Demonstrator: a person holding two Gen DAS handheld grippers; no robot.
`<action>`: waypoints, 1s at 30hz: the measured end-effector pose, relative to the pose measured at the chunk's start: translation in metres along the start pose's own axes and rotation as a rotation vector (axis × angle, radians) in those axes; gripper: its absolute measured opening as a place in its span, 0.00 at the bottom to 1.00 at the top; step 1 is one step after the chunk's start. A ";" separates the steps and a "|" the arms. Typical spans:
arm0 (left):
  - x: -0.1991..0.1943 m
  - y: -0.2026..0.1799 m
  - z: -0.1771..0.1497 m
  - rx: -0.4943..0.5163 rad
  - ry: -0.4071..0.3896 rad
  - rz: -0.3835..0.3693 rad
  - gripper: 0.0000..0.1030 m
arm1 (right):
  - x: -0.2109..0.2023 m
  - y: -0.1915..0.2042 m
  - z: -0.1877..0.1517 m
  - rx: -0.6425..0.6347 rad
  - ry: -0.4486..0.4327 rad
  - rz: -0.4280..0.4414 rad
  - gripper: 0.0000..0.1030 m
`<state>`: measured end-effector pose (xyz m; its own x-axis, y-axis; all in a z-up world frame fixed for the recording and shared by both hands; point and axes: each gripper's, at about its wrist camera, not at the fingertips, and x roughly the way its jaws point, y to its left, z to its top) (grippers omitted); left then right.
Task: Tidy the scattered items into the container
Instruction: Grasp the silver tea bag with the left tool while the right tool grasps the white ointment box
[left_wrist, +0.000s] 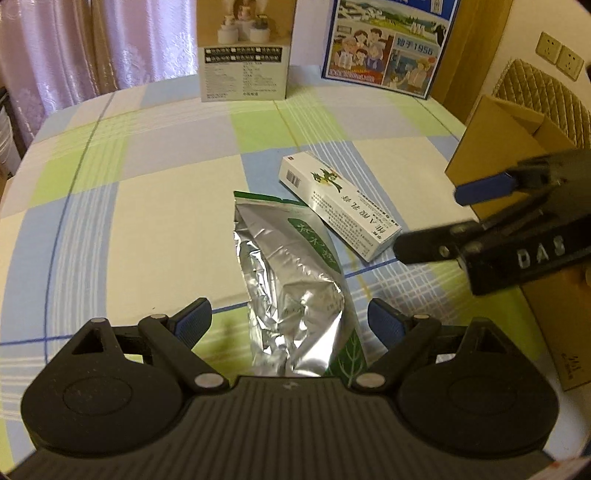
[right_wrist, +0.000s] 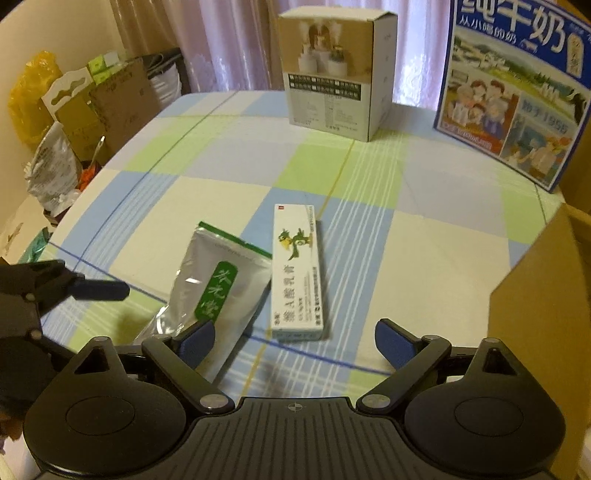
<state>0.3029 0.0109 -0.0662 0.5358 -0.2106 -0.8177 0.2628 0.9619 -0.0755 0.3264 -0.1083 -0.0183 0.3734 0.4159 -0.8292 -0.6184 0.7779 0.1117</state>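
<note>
While both hand-held grippers gape, a checked tablecloth meets pink curtains.

Left gripper low and level, blue-padded fingers spread wide apart, nothing between them. Right gripper likewise spread wide and holding nothing, reaching in from the right, angled toward the left one; blue pad showing on its upper finger.
</note>
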 end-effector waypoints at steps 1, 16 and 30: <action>0.004 0.000 0.001 0.003 0.008 -0.004 0.86 | 0.004 -0.002 0.002 0.005 0.006 0.001 0.83; 0.034 0.008 0.006 -0.007 0.083 -0.053 0.64 | 0.042 -0.009 0.021 -0.003 0.044 0.045 0.65; 0.011 0.019 -0.012 0.024 0.088 0.009 0.60 | 0.039 0.014 -0.001 -0.021 0.100 -0.008 0.34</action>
<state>0.3043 0.0286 -0.0834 0.4662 -0.1847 -0.8652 0.2783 0.9589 -0.0548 0.3312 -0.0818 -0.0498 0.3076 0.3599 -0.8808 -0.6306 0.7703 0.0946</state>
